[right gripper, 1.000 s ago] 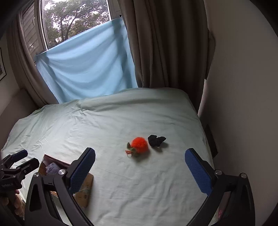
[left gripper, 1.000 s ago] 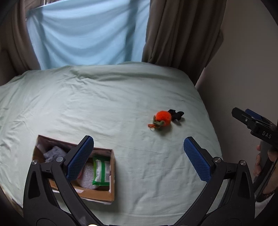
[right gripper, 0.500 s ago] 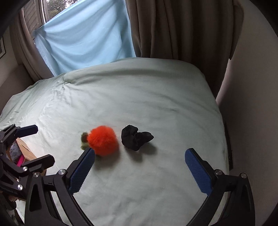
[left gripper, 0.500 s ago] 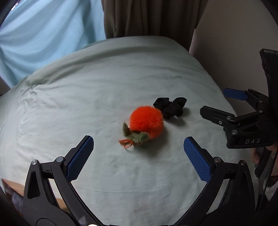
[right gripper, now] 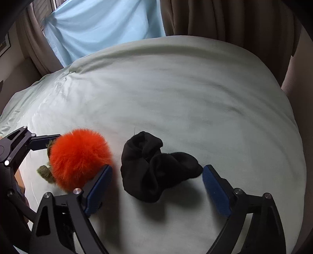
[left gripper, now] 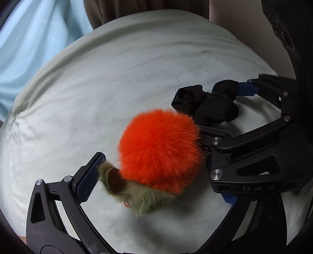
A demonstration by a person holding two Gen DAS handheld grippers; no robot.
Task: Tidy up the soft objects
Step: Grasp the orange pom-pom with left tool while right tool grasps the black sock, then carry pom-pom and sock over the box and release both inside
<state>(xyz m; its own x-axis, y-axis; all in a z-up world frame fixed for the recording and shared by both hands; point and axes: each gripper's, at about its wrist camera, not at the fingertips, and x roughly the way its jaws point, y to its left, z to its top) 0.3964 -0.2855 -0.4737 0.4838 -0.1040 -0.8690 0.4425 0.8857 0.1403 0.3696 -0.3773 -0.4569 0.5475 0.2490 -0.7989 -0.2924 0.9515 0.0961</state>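
Straddling the fluffy orange pompom toy [left gripper: 159,145] and crumpled black sock [right gripper: 154,166] on the bed [right gripper: 195,88], my left gripper [left gripper: 156,177] and right gripper [right gripper: 156,187] gape wide, holding nothing.

Pom-pom [left gripper: 159,147]: bright orange fur, olive-green fuzzy leaf w/ tan woven patch. Sock [right gripper: 154,168]: plain black, no pattern. Bedsheet [right gripper: 176,82]: pale mint green, plain. Left gripper [left gripper: 156,181] & right gripper [right gripper: 156,185]: black frames, blue textured pads. Far cloth [right gripper: 101,25]: light blue. Curtains [right gripper: 225,17]: grey-brown.
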